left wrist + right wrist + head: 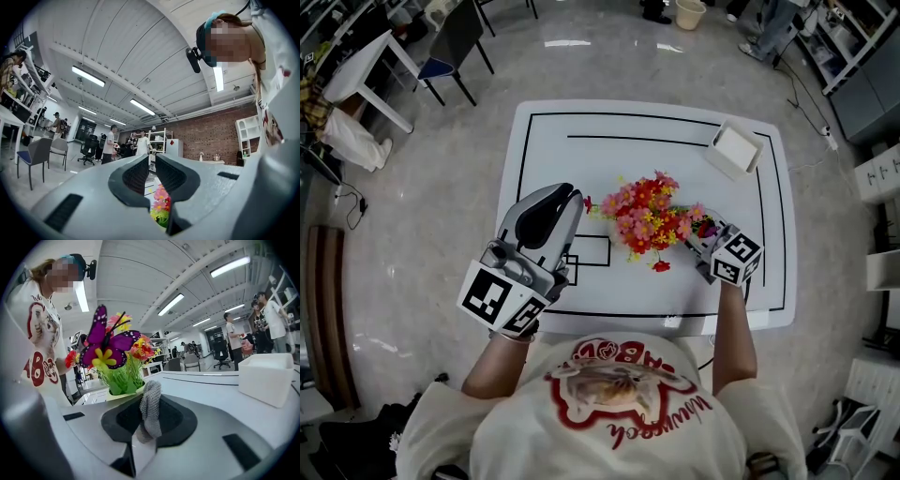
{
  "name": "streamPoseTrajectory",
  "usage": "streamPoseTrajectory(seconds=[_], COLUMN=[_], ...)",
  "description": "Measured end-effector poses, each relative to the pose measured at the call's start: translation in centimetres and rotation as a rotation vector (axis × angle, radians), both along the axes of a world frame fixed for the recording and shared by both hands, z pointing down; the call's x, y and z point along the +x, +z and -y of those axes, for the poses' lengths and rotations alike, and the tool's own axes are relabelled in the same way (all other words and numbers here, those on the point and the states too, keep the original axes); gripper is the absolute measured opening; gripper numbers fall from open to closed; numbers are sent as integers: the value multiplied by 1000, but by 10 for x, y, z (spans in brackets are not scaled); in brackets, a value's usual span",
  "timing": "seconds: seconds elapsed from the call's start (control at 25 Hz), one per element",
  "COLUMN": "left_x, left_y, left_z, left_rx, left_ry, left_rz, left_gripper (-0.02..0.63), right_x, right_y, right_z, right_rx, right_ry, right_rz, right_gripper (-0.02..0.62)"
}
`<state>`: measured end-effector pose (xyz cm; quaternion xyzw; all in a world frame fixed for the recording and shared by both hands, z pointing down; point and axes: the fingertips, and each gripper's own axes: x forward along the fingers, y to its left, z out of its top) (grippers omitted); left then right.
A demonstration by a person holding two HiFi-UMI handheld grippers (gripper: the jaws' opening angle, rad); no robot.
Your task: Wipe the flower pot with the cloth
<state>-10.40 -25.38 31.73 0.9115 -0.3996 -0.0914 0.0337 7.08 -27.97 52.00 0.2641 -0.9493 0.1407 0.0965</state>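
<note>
Flower pot (649,223): standing mid-bench (572,159), flowers spilling over it.
Left gripper (573,199): hovering just left of the flower pot, sitting closed, empty.
Right gripper (705,236): sitting just right of the flower pot, pinching the grey cloth (150,411).

We look out on an open workshop hall.
Long strip lights (88,76) cross the white ceiling (140,37), a red brick wall (211,136) stands behind white shelves (247,133), and chairs (33,157) sit on the glossy grey floor (441,178).
</note>
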Motion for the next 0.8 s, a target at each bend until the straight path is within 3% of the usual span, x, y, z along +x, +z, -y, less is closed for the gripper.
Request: streamPoseTrajectory(seconds=[0.8], left_x=[3], left_y=[5], left_z=[-7], left_rx=[-10], left_ry=[38], left_rz=[4], left_gripper=[48], right_x=[2], right_y=[-3], right_z=[-25], right_rx=[46], right_ry=[211], right_rz=[-8], right_gripper=[67])
